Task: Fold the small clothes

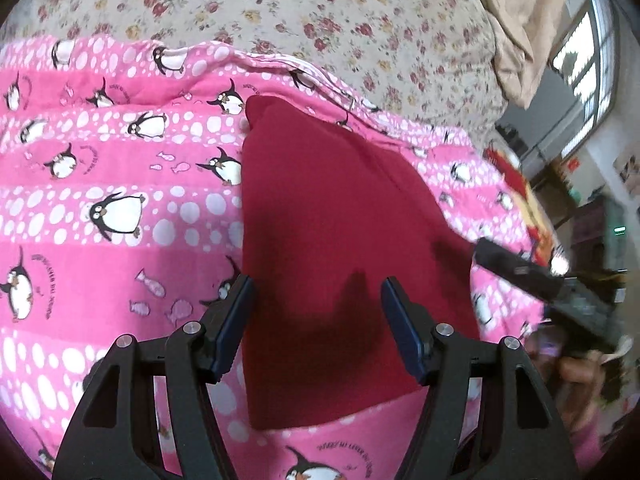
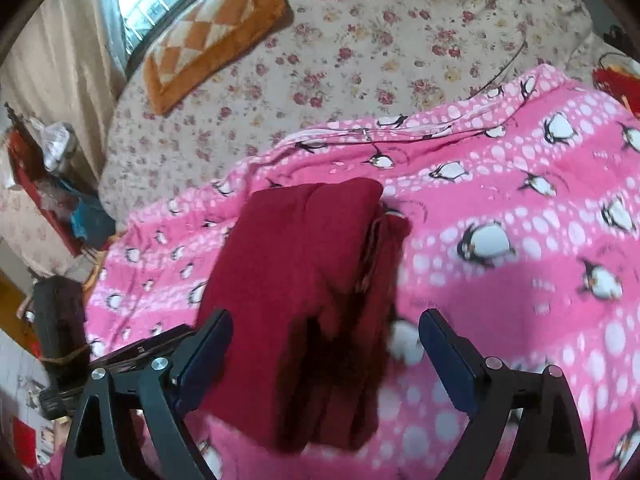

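I have one dark red garment (image 1: 340, 248) in front of me, folded into a long, narrow bundle and lying flat on one pink penguin-print blanket (image 1: 100, 184), which is spread over one floral bedsheet (image 1: 280, 8). My left tool (image 1: 318, 304) hangs just above the garment with its two fingers spread wide, nothing between them; the bundle runs from 6 o'clock up toward 12 in that view, its far corner poking up near the blanket's edge. My right tool (image 2: 326, 336) is likewise spread wide and holding nothing, and under it the same garment (image 2: 304, 280) shows its stacked fold edges along the 3 o'clock side. At 11 o'clock in the right view lies one orange-and-cream checked mat (image 2: 216, 28) on the sheet.
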{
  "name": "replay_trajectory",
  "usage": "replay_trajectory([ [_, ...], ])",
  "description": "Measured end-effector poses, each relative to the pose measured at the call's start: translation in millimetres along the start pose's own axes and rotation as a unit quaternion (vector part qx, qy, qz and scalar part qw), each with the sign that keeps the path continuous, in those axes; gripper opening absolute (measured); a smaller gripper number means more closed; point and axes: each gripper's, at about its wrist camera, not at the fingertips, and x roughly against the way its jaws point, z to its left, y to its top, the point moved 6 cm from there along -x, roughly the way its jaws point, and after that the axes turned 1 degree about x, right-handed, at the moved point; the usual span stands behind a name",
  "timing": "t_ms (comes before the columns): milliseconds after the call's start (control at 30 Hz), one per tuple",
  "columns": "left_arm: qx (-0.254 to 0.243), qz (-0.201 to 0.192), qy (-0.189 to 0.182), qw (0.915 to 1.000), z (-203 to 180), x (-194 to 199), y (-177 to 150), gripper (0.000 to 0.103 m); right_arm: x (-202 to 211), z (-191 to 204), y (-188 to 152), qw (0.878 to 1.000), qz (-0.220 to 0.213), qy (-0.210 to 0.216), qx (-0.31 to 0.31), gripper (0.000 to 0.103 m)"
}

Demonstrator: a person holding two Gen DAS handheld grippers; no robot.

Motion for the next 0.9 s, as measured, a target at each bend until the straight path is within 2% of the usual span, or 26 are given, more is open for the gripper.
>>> replay_trajectory([
  [67,0.019,0.004,-0.014,0.9997,5.6,-4.0,5.1,0.073,-22.6,-3.7,7.4,1.0,0.018,-0.003,0.006,0.093],
  [167,0.036,0.015,-0.026,0.9989,13.3,-12.7,9.0,0.074,-50.8,-16.6,10.2,0.999,0.04,-0.013,0.001,0.093],
  [267,0.045,0.03,-0.03,0.9981,20.6,-26.2,10.5,0.074,-70.1,-31.0,2.2,0.997,0.057,0.026,-0.046,0.093],
  [333,0.047,0.042,-0.034,0.9974,23.3,-36.1,10.1,0.074,-74.5,-35.5,-0.5,0.995,0.05,0.052,-0.066,0.095],
  [433,0.055,0.061,-0.05,0.9953,24.2,-49.7,7.6,0.081,-76.5,-32.0,-0.9,0.996,0.046,0.062,-0.046,0.096],
  [567,0.028,0.061,-0.048,0.9966,16.0,-55.0,8.0,0.081,-80.3,-29.1,-0.5,0.996,0.047,0.074,-0.034,0.096],
  [600,0.021,0.061,-0.048,0.9968,14.5,-55.4,8.2,0.078,-80.5,-27.2,-0.6,0.996,0.047,0.075,-0.026,0.094],
  [633,0.009,0.056,-0.039,0.9976,11.9,-54.6,7.4,0.075,-80.1,-24.2,-0.4,0.996,0.045,0.081,-0.018,0.078],
  [667,0.004,0.052,-0.036,0.998,10.8,-53.4,6.9,0.072,-79.5,-20.1,0.2,0.994,0.046,0.096,-0.016,0.067],
  [733,0.0,0.039,-0.032,0.9987,10.1,-47.2,6.6,0.057,-77.4,-14.5,1.1,0.995,0.043,0.085,-0.008,0.063],
  [800,0.004,0.031,-0.035,0.9989,10.0,-33.7,6.8,0.05,-74.7,-9.1,1.0,0.997,0.038,0.073,0.007,0.059],
  [900,0.006,0.021,-0.042,0.9989,6.2,-9.1,5.6,0.048,-64.3,1.5,1.7,0.996,0.032,0.08,0.011,0.055],
])
